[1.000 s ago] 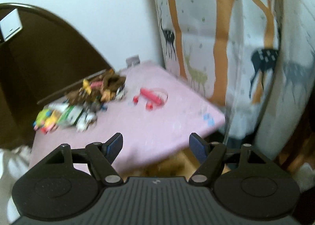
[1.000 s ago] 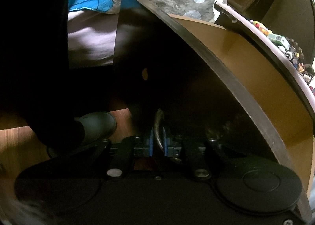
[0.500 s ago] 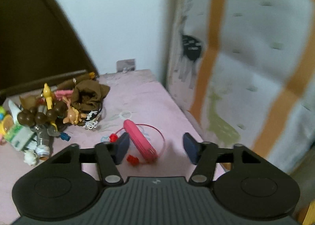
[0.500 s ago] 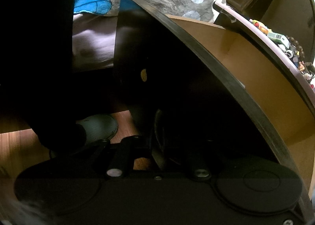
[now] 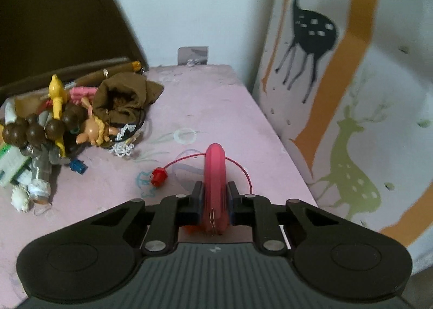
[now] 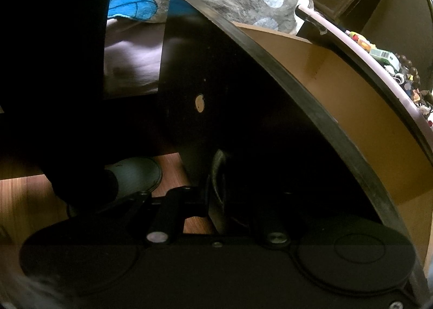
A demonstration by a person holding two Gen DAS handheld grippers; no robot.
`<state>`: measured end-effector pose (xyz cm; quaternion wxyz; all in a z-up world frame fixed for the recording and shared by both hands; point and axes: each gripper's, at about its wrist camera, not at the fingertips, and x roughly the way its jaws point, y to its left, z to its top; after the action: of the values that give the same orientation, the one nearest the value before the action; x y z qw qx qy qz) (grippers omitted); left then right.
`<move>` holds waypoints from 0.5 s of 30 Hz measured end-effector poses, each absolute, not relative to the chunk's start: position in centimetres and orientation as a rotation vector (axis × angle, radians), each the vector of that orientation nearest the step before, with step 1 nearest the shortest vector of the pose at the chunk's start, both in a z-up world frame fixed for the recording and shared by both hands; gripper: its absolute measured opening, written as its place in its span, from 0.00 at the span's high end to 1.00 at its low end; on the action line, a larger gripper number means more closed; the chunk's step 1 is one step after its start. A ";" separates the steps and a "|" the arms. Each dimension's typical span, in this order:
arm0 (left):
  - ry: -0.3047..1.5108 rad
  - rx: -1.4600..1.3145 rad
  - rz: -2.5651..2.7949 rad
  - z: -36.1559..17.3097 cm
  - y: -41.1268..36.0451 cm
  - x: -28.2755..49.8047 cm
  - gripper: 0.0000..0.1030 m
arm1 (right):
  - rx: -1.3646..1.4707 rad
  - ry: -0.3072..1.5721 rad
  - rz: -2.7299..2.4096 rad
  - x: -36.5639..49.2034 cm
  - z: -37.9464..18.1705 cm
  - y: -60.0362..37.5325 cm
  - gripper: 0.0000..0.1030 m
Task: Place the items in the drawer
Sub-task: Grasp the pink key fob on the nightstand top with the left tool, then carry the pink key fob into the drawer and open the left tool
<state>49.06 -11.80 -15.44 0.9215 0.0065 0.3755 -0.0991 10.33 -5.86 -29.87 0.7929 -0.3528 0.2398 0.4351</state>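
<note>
Just then, your left tool (image 5: pixel 213 202) had been closing, and its two pads pinched a pink handle-shaped item (image 5: pixel 214 173) standing on edge between them. A thin red cord (image 5: pixel 240 168) looped from it to a small red cap (image 5: pixel 158 175) lying on the pink tabletop (image 5: pixel 205 103). Farther left on the tabletop sat a heap of small things: a brown cloth pouch (image 5: pixel 127 95), a little doll (image 5: pixel 93 129), dark wooden beads (image 5: pixel 32 130) and a yellow toy (image 5: pixel 56 92). A deer-print curtain (image 5: pixel 338 79) hung at the right. Your right tool (image 6: pixel 216 200) was pressed together on the dark handle (image 6: pixel 217 171) of the drawer (image 6: pixel 338 98), which stood pulled open, its tan inside showing below the tabletop's edge. A shoe (image 6: pixel 135 173) rested on the wooden floor (image 6: pixel 21 200).
</note>
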 end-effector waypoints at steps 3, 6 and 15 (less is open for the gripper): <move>0.754 0.004 -0.220 -14.2 -11.5 47.8 0.85 | -0.764 0.515 0.935 10.3 -29.9 -5.8 0.97; 0.730 0.000 -0.224 -12.6 -11.0 46.2 0.85 | -0.770 0.516 0.934 10.3 -29.9 -5.8 0.97; 0.724 -0.018 -0.236 -9.8 -6.7 38.3 0.85 | -0.785 0.520 0.931 10.3 -29.8 -5.6 0.97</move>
<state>38.33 -6.70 -9.76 0.9284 -0.0086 0.3531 -0.1153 10.26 -5.60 -29.83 0.7886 -0.3644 0.2415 0.4324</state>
